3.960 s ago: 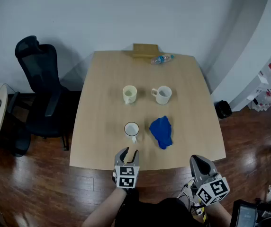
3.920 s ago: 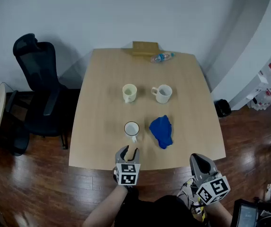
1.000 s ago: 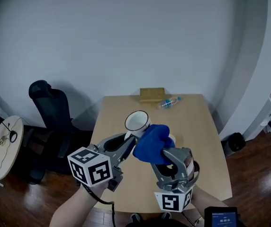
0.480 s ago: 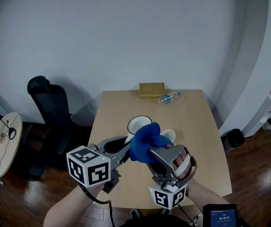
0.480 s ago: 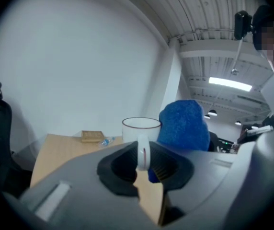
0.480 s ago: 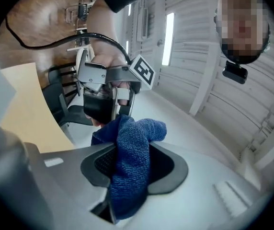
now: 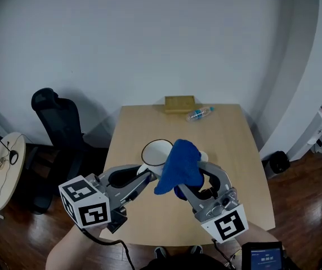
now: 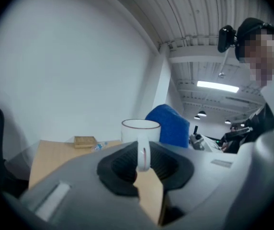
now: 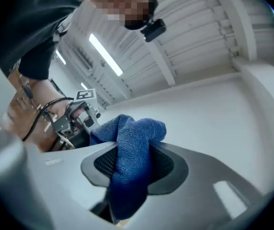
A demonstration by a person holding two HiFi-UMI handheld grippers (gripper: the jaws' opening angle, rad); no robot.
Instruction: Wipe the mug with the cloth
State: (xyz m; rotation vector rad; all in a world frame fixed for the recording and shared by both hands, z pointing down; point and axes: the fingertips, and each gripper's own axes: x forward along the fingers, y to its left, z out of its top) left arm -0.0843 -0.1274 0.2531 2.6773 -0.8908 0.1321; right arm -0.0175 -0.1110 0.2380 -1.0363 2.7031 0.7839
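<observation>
Just below the mug (image 7: 156, 151), nearest the head camera, the left gripper (image 7: 143, 176) is clamped tight on the handle (image 8: 143, 153). It holds the mug upright in the air, above the table (image 7: 234, 151). Right of the mug, the right gripper (image 7: 192, 181) pinches a bunched fold of the blue cloth (image 7: 179, 163) between part-closed jaws, and the cloth appears to touch the mug's right wall. Beyond the mug, a bottle (image 7: 198, 115) and a wooden block (image 7: 179, 103) lie at the table's far edge.

Risks:
- The handle gives only a thin purchase, so sideways wiping pressure could twist the mug in the pads or slip it free.
- A hard drag could pull the cloth out of its fold.
</observation>
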